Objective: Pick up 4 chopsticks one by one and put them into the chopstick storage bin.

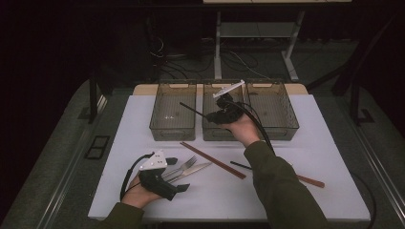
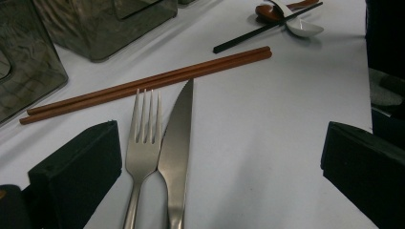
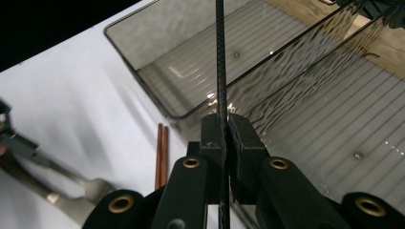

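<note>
Holding a black chopstick point(image 1: 196, 110) over the bins, that's me in the high view: my right gripper point(image 1: 223, 113) hangs above the middle bin point(image 1: 208, 131), the stick slanting out toward the left bin point(image 1: 157, 125). My left gripper point(image 1: 160, 179) rests low on the white worktop point(image 1: 325, 157) beside the fork point(image 1: 184, 165) and knife point(image 1: 193, 170). A brown chopstick pair point(image 1: 212, 160) lies in front of the bins, another black stick point(image 1: 240, 165) by my right sleeve.

Left gripper view now: my fingers point(image 2: 76, 174) stand spread wide, nothing pinched, with the fork point(image 2: 142, 138) and knife point(image 2: 176, 138) lying side by side between them on the worktop. The brown pair point(image 2: 143, 86) lies just beyond the tines; further off, a black stick point(image 2: 267, 27) lies across two spoons point(image 2: 296, 21).

Right gripper view: my fingers point(image 3: 212, 138) are pressed together on the black chopstick point(image 3: 219, 57), which runs straight up past them over the wall between two bins point(image 3: 191, 107).

I'd say this is the sorting step, stick carried and not yet dropped. Next I need to line it up lengthwise over the chosen bin, lower it inside the walls, then ease the fingers apart so it lands flat rather than bridging a rim.
</note>
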Demonstrator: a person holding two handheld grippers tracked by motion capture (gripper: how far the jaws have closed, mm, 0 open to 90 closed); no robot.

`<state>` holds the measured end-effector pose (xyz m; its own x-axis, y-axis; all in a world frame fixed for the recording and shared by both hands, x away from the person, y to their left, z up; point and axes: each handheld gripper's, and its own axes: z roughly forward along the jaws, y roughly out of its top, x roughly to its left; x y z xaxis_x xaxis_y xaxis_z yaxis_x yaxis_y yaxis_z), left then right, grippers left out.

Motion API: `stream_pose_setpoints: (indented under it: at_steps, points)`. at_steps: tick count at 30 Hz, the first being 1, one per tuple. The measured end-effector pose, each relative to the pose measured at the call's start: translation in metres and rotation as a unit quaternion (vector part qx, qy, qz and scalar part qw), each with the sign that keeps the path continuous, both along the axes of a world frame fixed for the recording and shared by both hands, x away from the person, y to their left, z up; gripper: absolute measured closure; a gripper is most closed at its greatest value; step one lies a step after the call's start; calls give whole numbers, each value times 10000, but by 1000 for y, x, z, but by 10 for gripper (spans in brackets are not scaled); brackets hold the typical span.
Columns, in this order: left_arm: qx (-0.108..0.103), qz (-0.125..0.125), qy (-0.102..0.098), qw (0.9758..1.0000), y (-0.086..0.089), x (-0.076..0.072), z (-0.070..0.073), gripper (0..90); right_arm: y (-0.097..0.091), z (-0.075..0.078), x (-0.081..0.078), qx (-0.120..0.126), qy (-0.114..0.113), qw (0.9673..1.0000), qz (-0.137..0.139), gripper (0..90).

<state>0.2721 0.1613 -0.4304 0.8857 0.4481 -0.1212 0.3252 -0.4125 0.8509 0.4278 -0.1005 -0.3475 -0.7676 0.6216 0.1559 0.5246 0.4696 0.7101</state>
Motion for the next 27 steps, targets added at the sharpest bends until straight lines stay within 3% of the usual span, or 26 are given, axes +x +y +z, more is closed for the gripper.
stream_pose_setpoints:
  at_steps: [12,27]
  points:
    - [-43,-43,1,10000,0,1,0,0,29,0,28,-101,140,9996,-231,851]
    - [-41,-31,32,10000,0,1,1,0,64,-7,50,-312,156,9987,-372,851]
